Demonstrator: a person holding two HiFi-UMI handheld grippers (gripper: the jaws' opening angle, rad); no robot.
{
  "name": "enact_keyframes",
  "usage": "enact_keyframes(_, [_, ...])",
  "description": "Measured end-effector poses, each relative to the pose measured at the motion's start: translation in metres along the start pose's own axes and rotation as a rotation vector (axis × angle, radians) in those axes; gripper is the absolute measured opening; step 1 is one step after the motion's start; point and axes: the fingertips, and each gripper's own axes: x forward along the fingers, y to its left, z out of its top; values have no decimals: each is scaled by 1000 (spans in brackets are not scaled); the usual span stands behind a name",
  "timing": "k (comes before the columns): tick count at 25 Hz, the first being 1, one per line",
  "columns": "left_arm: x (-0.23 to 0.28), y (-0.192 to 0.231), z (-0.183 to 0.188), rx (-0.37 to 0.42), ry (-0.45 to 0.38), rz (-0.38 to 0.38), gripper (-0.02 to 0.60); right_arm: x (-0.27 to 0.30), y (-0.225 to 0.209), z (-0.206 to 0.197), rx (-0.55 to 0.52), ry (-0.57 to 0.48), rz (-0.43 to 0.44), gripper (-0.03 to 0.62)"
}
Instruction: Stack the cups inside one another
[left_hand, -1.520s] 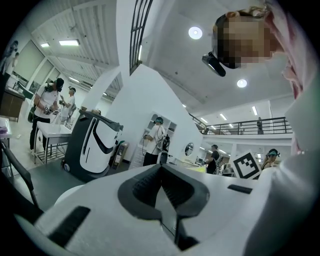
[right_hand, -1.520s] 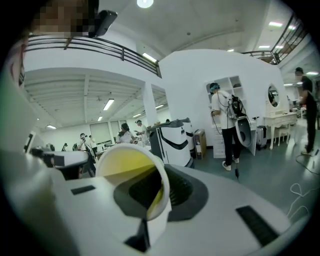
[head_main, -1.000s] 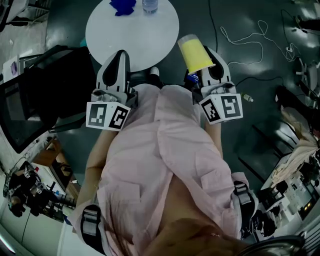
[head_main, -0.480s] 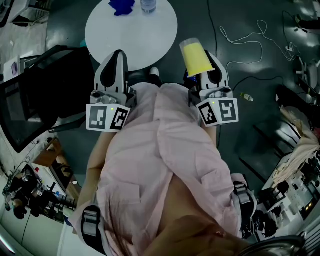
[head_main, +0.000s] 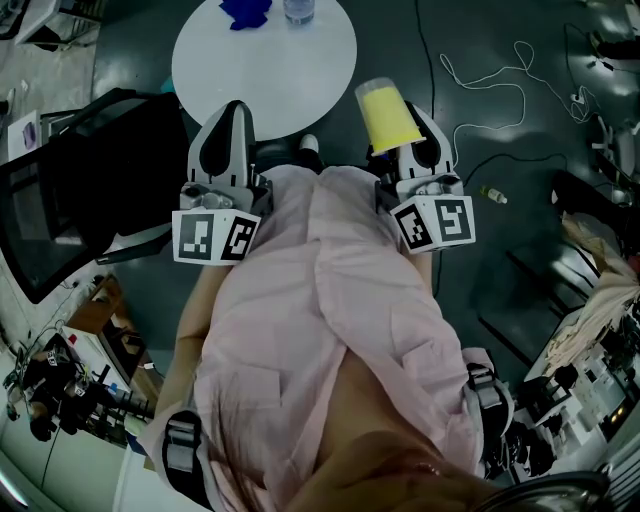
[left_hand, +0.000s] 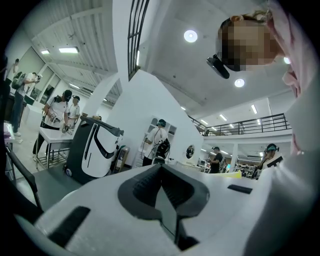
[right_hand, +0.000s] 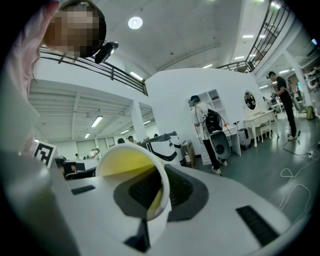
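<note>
Since the right tool (head_main: 408, 128) is the one doing anything, I'll start there: its jaws are squeezed almost together on the wall of the yellow cup (head_main: 388, 108), pinching it right at the rim. In the right gripper view it looks like one jaw sits inside the mouth and one outside. The cup's long axis runs out along the tool. The wide mouth faces back toward the person, and the narrow base points ahead, leaning a bit toward the desk (head_main: 300, 70). So the cup is up in the air, just off the desk's right edge, over the floor rather than the tabletop. The left tool (head_main: 236, 110) is pressed together on nothing. It's held about level beside the right one, and in the head view its tip sits right at the near edge of the desk. Here's the catch: I can't see an obvious second cup anywhere. The desk only has a crumpled blue thing (head_main: 246, 12) and a clear container (head_main: 298, 10) at its far edge, both cut off by the frame, and I can't tell if that container is a cup or a bottle. If it's the target, it lies ahead and to the left of the held cup, right across the desk. The left tool is nearer to it, but the right one has the cup — with the base already leading, which I'd guess helps for nesting.
</note>
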Motion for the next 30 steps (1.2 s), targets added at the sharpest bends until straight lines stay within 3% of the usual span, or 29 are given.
enact_keyframes(30, [-5, -3, 1, 2, -10, 6, 15, -3, 0, -3, 11, 17, 4, 38])
